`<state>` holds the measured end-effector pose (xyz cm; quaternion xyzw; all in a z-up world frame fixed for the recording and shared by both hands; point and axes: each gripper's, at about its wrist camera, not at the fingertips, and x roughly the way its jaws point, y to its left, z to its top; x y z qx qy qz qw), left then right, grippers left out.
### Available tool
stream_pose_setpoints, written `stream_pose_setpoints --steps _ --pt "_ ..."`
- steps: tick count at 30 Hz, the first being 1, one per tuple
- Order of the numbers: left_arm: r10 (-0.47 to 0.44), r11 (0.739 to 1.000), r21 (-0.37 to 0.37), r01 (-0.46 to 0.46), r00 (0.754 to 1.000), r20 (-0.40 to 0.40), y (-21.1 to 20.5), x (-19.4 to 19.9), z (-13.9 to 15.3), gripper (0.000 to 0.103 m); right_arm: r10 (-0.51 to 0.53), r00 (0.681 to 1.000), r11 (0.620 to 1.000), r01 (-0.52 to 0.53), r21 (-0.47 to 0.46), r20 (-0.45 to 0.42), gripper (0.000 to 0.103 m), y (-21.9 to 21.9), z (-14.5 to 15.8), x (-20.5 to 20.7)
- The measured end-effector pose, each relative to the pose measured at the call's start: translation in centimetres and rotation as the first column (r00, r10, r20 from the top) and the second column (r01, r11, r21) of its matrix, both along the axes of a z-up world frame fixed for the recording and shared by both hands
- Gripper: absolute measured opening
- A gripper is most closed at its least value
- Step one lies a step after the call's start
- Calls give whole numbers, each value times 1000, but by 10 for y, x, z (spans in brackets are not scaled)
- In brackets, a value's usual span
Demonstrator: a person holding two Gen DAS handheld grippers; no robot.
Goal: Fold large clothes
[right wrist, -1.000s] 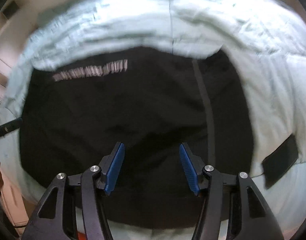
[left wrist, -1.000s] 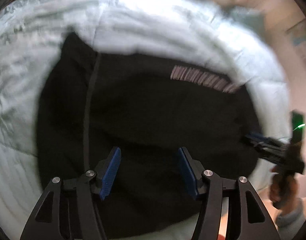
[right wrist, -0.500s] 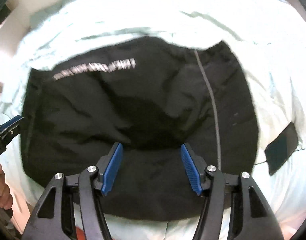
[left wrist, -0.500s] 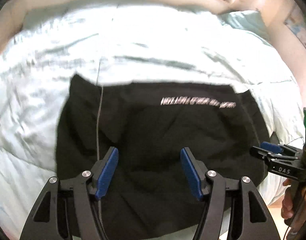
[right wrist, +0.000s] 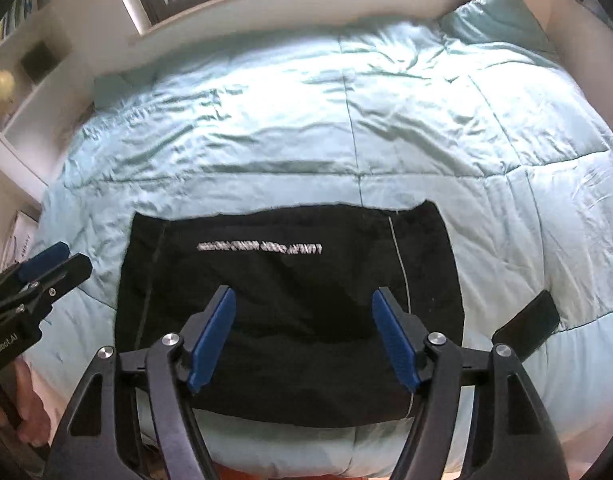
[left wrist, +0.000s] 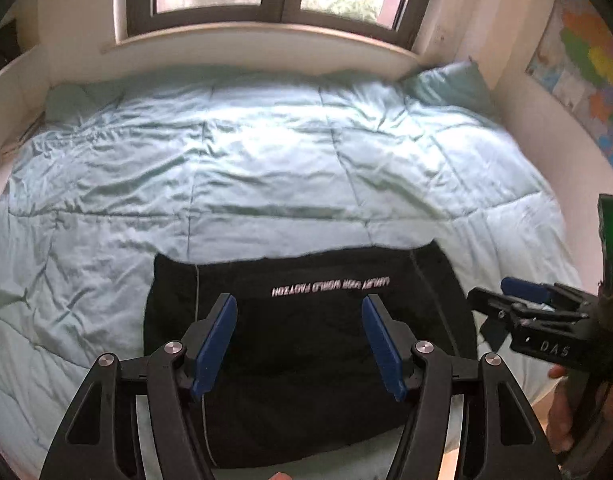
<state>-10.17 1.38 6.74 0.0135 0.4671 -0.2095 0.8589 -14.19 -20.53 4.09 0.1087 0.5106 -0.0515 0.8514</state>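
Pulled back & up since 1 s ago; black garment folded flat on duvet; left gripper & right gripper wide, empty — fold prob. done.

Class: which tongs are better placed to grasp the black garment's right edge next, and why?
Probably right: the right tongs hang open on that side of the black garment; the left tongs sit beyond its far edge.
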Motion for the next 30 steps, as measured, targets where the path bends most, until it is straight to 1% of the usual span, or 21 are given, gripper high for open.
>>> stream_pose_setpoints --steps 3,4,6,9,12,14,19,24,27,30 --pt "9 999 39 -11 998 59 -5 -6 21 67 9 999 999 -7 -31 35 73 6 21 -2" --pt "15 998 60 -20 996 83 -5 -8 28 67 13 999 998 -10 -54 46 73 8 28 -3" --pt "23 996 77 -32 993 116 -4 -12 37 67 21 998 996 -15 -91 64 74 13 41 -6" --pt "47 996 72 -58 989 138 1 -18 50 67 28 995 991 -15 -131 94 76 21 54 -11" --pt "65 996 56 -74 987 145 7 -23 54 67 35 993 988 -18 -151 113 78 25 65 -15" --pt "81 994 60 -90 986 148 10 -24 54 67 37 991 988 -18 -152 126 82 27 70 -17" --pt "114 990 65 -123 986 125 18 -23 47 67 38 992 989 -20 -149 120 83 30 69 -18" --pt "137 985 86 -147 984 116 21 -24 37 67 39 995 989 -26 -145 87 83 27 56 -17" --pt "139 985 91 -148 985 102 22 -23 32 67 36 997 987 -25 -156 68 83 25 49 -16" --pt "140 984 101 -150 986 94 21 -20 28 67 24 998 989 -15 -147 58 83 22 44 -17"
